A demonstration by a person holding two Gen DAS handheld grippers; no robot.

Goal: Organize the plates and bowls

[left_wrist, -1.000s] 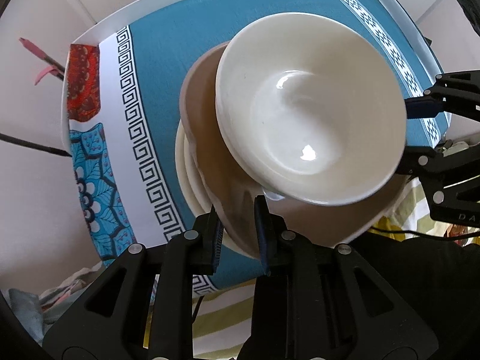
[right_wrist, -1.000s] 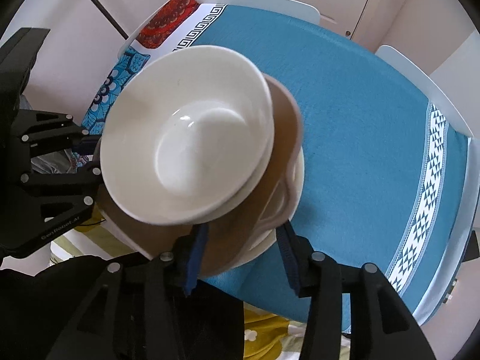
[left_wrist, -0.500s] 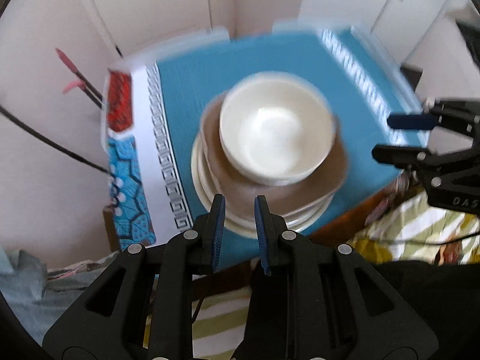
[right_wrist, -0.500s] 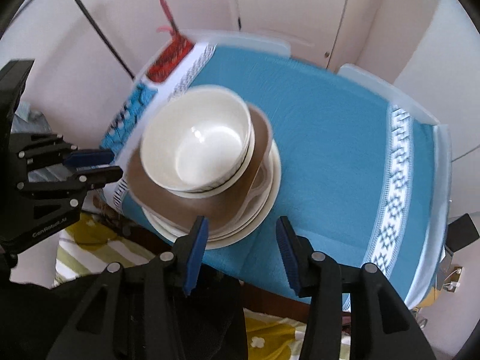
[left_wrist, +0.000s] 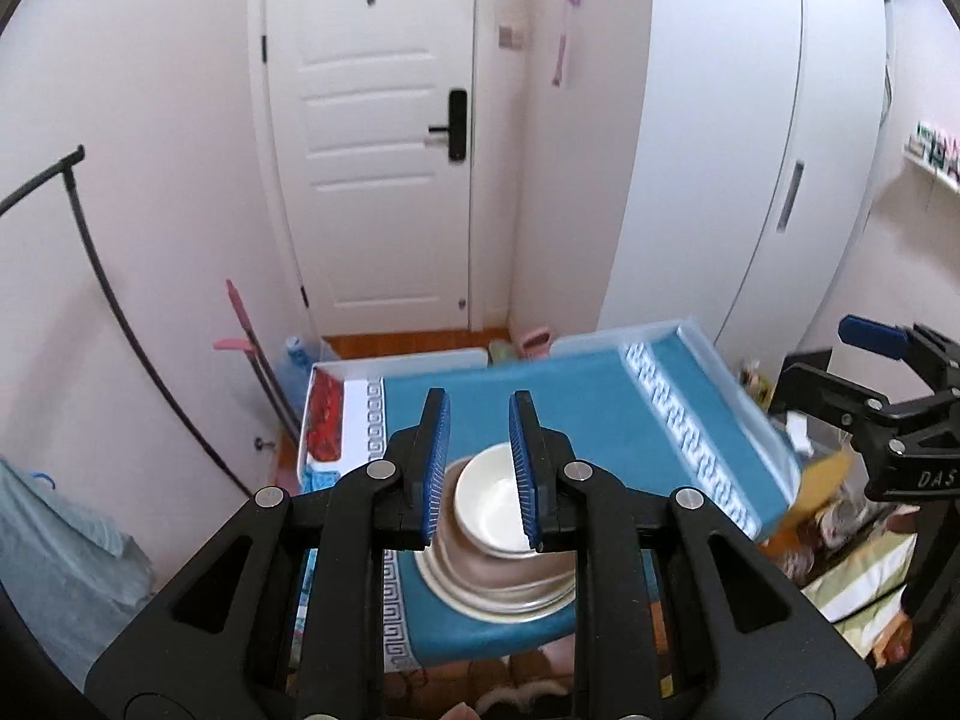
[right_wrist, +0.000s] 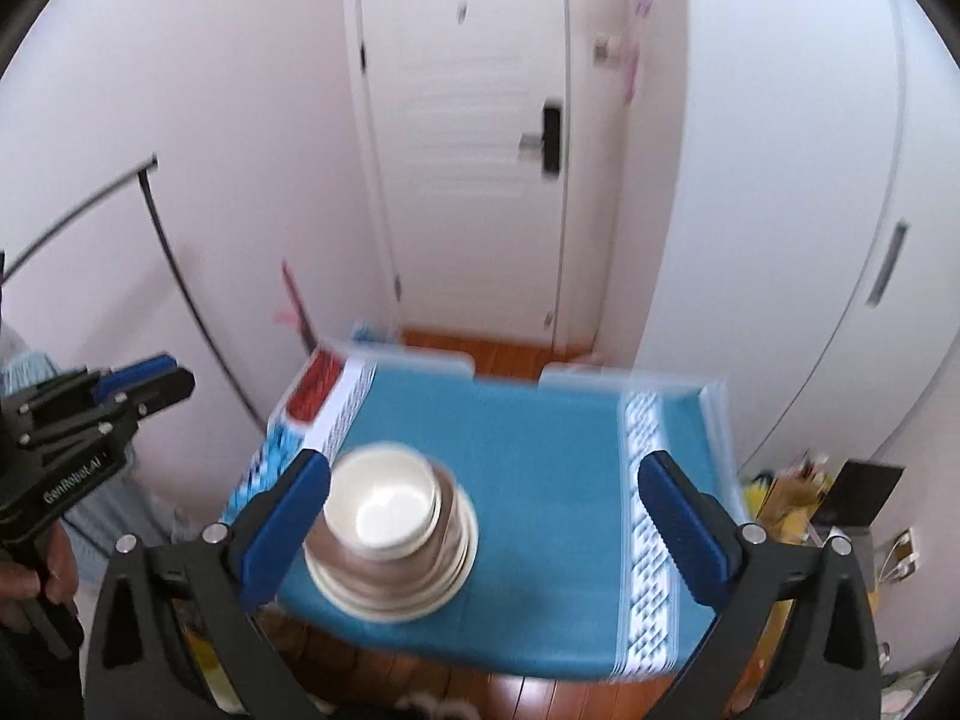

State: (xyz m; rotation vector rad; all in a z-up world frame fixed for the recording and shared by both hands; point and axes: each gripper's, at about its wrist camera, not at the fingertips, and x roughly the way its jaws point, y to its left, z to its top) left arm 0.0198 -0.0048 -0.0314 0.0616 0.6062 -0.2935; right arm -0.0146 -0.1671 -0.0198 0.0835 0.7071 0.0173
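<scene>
A cream bowl [left_wrist: 489, 504] sits on a brown plate [left_wrist: 480, 564], which rests on cream plates [left_wrist: 504, 606] near the front edge of the blue-clothed table [left_wrist: 570, 396]. My left gripper [left_wrist: 479, 414] hangs well above and in front of this stack, shut with nothing between its pads. In the blurred right wrist view the bowl [right_wrist: 384, 510], brown plate [right_wrist: 450, 516] and cream plates [right_wrist: 462, 564] lie below my right gripper [right_wrist: 485, 468]. Its jaws are opening wide and nothing is between them. Each gripper shows at the edge of the other's view.
A white door [left_wrist: 372, 138] and a white wardrobe [left_wrist: 720, 150] stand behind the table. A black clothes rail [left_wrist: 102, 276] and pink tools [left_wrist: 240, 324] are on the left. A hand [right_wrist: 54, 564] holds the left gripper's handle. Clutter lies on the floor at the right.
Both grippers have risen and pulled back from the stack, tilting up toward the door. The left one let go of the brown plate's rim. The right jaws spread much wider.
</scene>
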